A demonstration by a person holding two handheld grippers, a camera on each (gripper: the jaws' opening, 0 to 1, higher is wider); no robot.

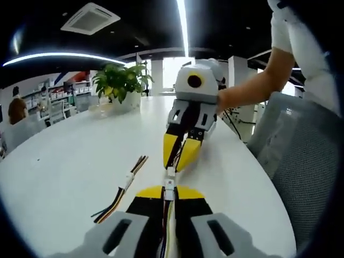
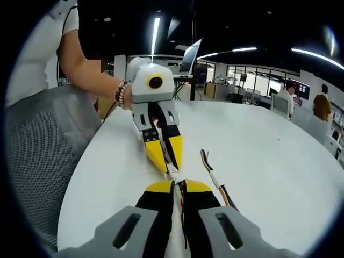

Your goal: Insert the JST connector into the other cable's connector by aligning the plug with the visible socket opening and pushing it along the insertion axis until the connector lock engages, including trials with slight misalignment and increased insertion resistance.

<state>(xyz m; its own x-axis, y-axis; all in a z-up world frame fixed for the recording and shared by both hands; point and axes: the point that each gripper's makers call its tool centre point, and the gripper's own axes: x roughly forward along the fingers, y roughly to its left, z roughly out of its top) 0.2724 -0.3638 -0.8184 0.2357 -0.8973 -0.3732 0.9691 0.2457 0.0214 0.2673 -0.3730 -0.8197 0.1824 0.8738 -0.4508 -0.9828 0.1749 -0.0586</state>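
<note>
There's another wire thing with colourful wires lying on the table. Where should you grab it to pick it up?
Grab the spare cable at its white connector, coming straight down with the jaws across its narrow sides. It lies flat on the white table, and that block looks stiffer than the loose, splayed wires.

Bridging the gap between two sets of yellow jaw tips above the white table: a small white JST connector (image 1: pixel 169 184) and its mating connector (image 1: pixel 170 172), lying end to end in one line. Trailing multicoloured wires from each back between the jaws.
</note>
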